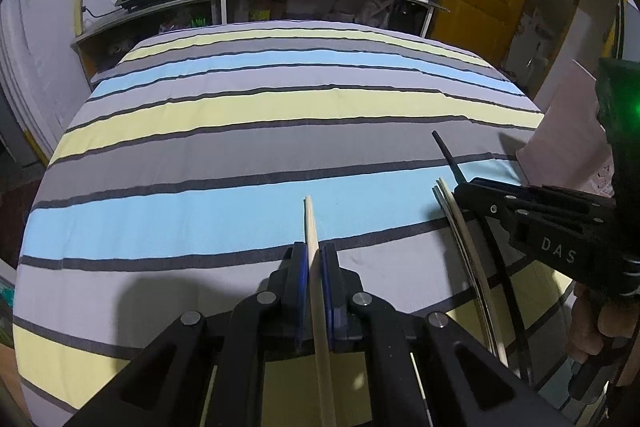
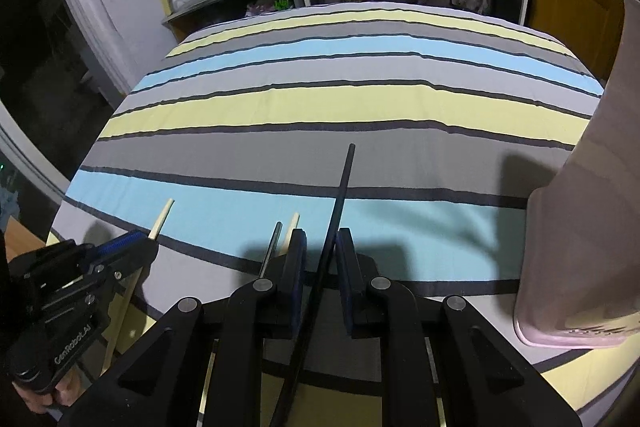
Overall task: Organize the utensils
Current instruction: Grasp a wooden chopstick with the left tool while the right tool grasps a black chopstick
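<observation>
Two grips holding: left gripper (image 1: 316,259) clamping pale wooden chopstick (image 1: 311,223), right gripper (image 2: 322,247) pinching black chopstick (image 2: 345,179); sorting barely begun, loose chopsticks (image 1: 452,215) remaining.

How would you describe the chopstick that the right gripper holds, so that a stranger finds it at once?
Start at the striped cloth that covers the table, then go to its near edge, left of the pink container. There the right gripper clamps a black chopstick pointing away over the blue stripe. It is the dark one; the chopstick in the left gripper is pale wood.
</observation>
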`<state>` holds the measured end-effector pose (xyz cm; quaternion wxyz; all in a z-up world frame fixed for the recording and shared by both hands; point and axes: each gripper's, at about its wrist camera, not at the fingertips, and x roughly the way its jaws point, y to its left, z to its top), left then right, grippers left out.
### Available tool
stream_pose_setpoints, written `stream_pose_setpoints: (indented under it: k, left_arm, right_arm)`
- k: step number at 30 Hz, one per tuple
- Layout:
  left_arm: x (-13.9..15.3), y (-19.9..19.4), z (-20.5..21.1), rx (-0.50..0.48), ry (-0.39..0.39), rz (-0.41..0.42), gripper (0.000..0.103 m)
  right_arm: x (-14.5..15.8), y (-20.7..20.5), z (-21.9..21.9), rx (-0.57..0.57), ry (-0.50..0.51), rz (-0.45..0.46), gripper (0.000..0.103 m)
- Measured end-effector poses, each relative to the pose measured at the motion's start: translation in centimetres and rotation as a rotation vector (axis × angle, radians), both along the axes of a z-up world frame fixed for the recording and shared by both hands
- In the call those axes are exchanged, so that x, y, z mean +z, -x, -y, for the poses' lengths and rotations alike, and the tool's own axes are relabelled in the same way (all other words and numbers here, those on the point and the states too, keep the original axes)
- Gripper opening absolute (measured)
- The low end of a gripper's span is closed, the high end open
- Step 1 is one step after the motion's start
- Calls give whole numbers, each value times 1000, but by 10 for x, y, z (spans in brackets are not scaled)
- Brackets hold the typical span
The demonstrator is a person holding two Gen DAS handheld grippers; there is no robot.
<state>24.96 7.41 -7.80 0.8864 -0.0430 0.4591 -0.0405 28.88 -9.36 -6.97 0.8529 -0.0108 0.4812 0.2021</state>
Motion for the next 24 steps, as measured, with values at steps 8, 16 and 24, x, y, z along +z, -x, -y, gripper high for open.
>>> stream_pose_setpoints:
  k: [8, 16, 24]
  left_arm:
    - [0, -12, 11, -22, -75, -12, 6]
    - [5, -9, 4, -8, -22, -16, 6]
    - [53, 16, 0, -6, 29, 81, 6]
  right_arm:
    - [0, -6, -4, 13, 31, 0, 9]
    - [11, 3, 2, 21, -18, 4, 5]
    - [56, 31, 21, 23, -86, 91, 5]
